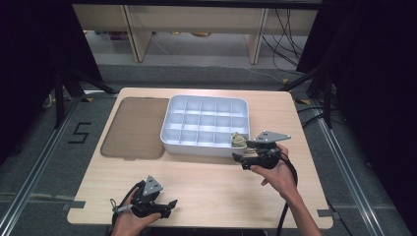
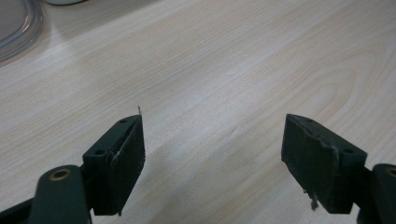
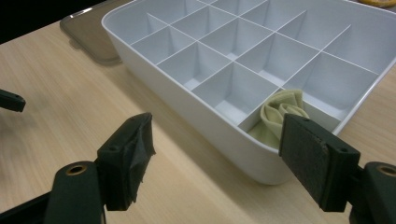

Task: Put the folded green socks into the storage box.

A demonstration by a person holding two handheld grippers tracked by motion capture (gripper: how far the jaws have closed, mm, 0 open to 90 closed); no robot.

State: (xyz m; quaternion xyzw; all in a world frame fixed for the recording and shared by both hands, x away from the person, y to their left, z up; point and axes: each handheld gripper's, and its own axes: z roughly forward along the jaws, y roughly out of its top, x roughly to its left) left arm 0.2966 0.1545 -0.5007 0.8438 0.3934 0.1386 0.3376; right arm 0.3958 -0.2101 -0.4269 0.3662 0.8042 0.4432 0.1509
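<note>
Olive folded cloth [image 3: 280, 112] in near-right cell of white divided tray [image 3: 219, 135]: likely soft, light, pinch top folds; right gripper [image 3: 217, 158] and left gripper [image 2: 212, 158] both released, empty.

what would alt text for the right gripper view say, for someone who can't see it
A white divided tray sits on a light wooden table, with a rolled beige cloth in its nearest corner compartment. The right tool is open in front of the tray's near wall, holding nothing. A brownish clear lid lies flat beyond the tray.
</note>
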